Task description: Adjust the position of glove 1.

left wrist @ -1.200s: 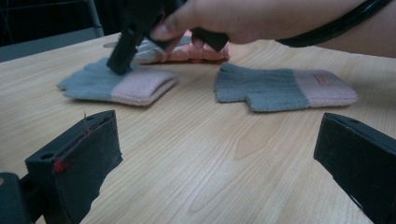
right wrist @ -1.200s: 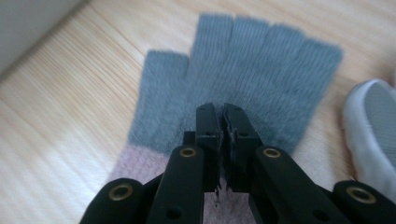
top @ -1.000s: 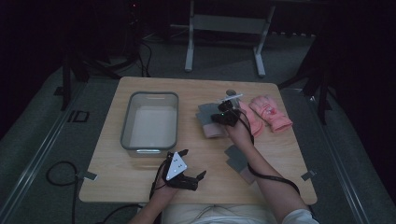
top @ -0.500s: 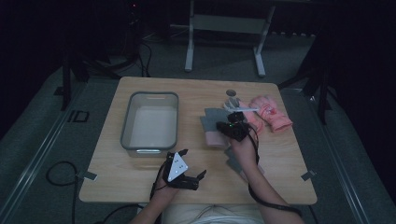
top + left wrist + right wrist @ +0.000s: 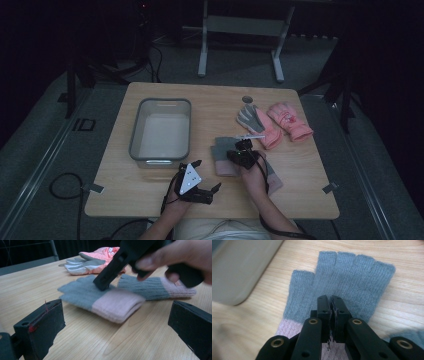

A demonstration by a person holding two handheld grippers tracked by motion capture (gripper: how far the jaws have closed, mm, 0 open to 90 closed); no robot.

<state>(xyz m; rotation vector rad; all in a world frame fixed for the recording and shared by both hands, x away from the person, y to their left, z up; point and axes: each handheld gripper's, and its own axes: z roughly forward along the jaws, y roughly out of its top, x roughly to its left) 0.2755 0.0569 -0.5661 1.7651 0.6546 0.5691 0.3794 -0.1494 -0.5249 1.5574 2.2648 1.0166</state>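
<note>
A grey knit glove with a pink cuff point(image 5: 223, 159) point(image 5: 100, 298) point(image 5: 352, 277) lies flat near the table's front middle. My right gripper point(image 5: 237, 151) point(image 5: 330, 300) point(image 5: 101, 286) is shut on the glove's palm and pinches the knit. The glove stays sharp in the right gripper view while the table blurs. Its twin glove point(image 5: 272, 177) point(image 5: 150, 286) lies just to the right, partly under the right hand. My left gripper point(image 5: 206, 176) point(image 5: 116, 327) rests open near the front edge, pointing at both gloves, with nothing between its jaws.
A grey plastic tray point(image 5: 135, 131) point(image 5: 237, 270) stands to the left of the gloves. Two pink ski gloves point(image 5: 291, 121) point(image 5: 100, 257) lie at the back right, one with its grey palm up point(image 5: 252, 120). A round hole point(image 5: 247, 99) marks the wooden table point(image 5: 210, 107).
My right gripper has come from the back of the table towards the person, and the grey knit glove has slid along with it. The left gripper has stayed put.
</note>
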